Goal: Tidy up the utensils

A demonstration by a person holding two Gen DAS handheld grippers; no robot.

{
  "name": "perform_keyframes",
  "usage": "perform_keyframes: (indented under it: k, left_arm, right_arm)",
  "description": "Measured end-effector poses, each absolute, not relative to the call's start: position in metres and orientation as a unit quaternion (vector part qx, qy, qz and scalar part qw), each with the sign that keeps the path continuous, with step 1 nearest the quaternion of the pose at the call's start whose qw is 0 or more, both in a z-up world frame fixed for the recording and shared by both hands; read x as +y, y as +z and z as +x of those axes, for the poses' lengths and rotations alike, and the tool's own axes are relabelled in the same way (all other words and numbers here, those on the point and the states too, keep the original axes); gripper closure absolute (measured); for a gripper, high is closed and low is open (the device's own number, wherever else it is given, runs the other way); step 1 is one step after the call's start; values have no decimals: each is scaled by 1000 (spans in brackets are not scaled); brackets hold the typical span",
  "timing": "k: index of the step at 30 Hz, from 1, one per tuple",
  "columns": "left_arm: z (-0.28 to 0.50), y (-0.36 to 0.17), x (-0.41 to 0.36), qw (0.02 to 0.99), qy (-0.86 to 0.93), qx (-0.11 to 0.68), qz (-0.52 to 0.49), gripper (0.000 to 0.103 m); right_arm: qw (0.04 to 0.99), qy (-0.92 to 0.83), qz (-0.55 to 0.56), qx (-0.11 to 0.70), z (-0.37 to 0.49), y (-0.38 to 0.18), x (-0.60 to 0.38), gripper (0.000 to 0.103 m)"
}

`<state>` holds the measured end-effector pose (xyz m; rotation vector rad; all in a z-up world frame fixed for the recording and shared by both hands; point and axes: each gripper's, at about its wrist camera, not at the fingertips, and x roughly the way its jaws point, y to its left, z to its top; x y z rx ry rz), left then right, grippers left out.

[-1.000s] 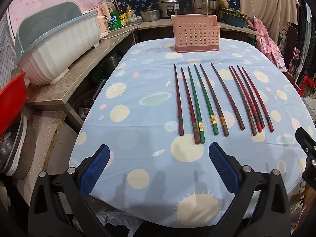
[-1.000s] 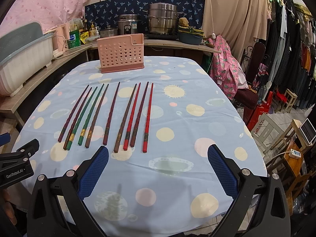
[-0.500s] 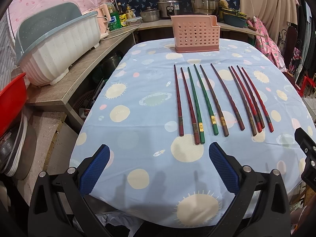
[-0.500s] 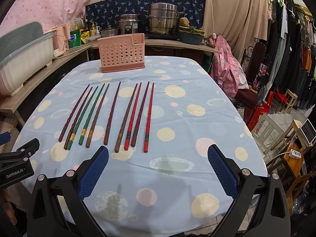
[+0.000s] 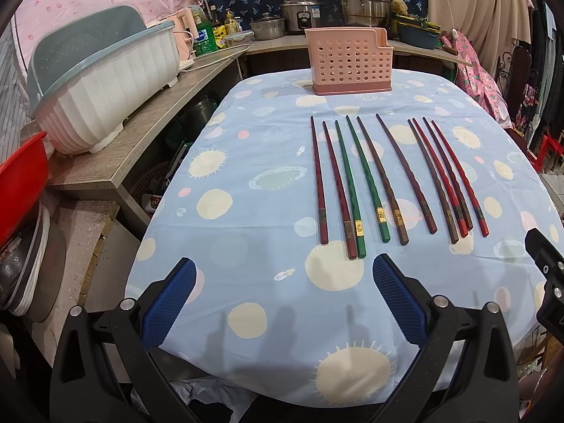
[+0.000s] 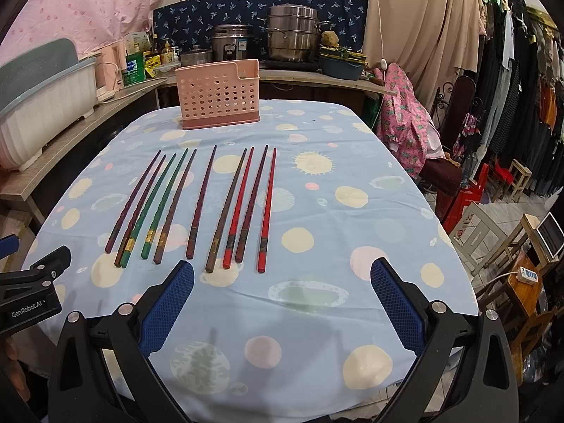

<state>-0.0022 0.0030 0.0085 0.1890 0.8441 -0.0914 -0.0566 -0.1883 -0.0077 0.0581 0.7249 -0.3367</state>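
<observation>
Several chopsticks, dark red, green, brown and bright red, lie side by side on the blue spotted tablecloth [image 5: 246, 232]; the green pair [image 5: 366, 183] lies left of middle, and the row shows in the right wrist view [image 6: 197, 208]. A pink perforated utensil holder [image 5: 349, 61] stands upright at the table's far end and also shows in the right wrist view [image 6: 219, 95]. My left gripper [image 5: 283, 299] is open and empty near the front edge, short of the chopstick handles. My right gripper [image 6: 282, 299] is open and empty, also in front of the handles.
A white and grey dish rack [image 5: 102, 81] sits on a wooden counter [image 5: 148, 134] to the left. Pots and a rice cooker [image 6: 234, 47] stand behind the table. A chair with pink cloth [image 6: 409, 123] and hanging clothes are on the right.
</observation>
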Motion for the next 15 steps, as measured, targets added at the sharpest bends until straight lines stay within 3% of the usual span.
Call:
perform_keyframes:
  k: [15]
  left_arm:
    - [-2, 10, 3, 907, -44, 409, 91, 7]
  right_arm:
    - [920, -163, 29, 354, -55, -7, -185, 7]
